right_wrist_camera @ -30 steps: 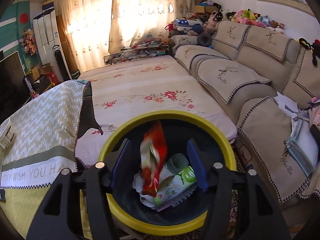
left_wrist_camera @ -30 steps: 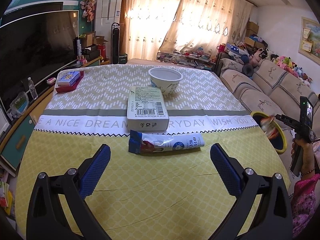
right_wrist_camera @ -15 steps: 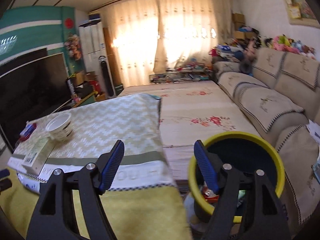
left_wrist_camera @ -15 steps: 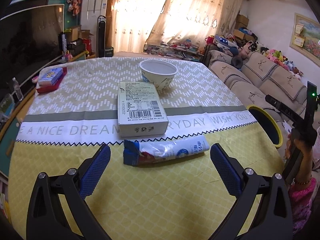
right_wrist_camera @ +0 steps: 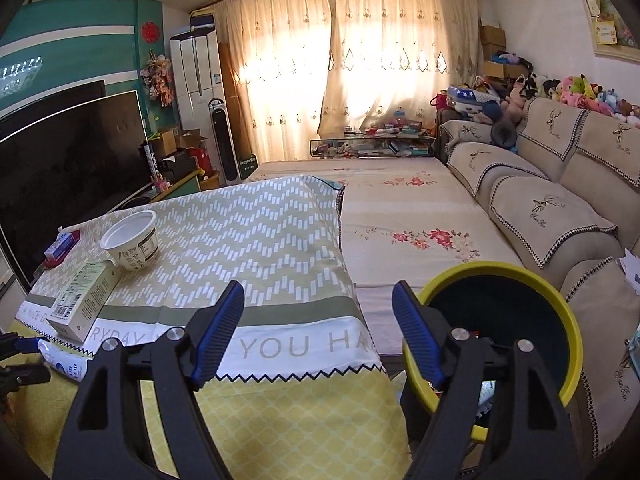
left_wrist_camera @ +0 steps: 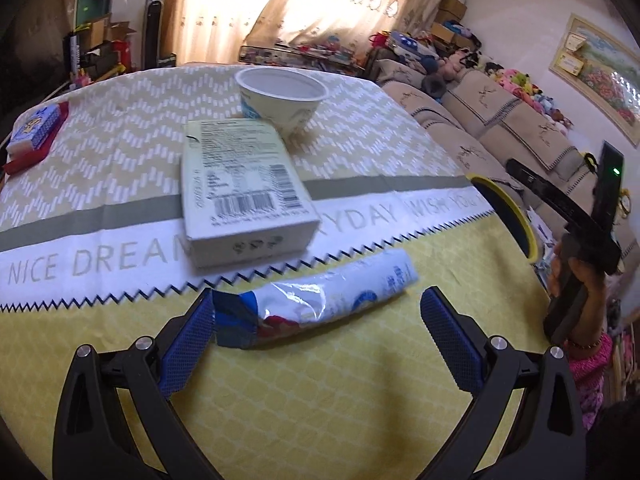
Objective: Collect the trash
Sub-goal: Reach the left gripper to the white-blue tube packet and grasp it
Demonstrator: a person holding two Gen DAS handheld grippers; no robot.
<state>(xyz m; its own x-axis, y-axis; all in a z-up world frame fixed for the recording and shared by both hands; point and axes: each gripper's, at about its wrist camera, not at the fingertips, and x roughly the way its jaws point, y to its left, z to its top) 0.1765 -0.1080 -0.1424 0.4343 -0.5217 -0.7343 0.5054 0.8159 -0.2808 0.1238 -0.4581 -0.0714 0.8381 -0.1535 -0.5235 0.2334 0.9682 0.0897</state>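
The left tool (left_wrist_camera: pixel 316 328) is wide open, low over the yellow surface (left_wrist_camera: pixel 320 392). A blue and white wrapper (left_wrist_camera: pixel 316 306) lies flat between its two blue pads, and the left pad (left_wrist_camera: pixel 186 350) is just beside the wrapper's blue end. Behind the wrapper lies a box (left_wrist_camera: pixel 240 186), and behind that stands a white cup (left_wrist_camera: pixel 280 98). The right tool (right_wrist_camera: pixel 318 334) is open too and holds nothing. It sits just beside the yellow bin (right_wrist_camera: pixel 552 304), past the edge of the surface.

Sunlit curtains (right_wrist_camera: pixel 360 68), beige sofa (right_wrist_camera: pixel 560 200)
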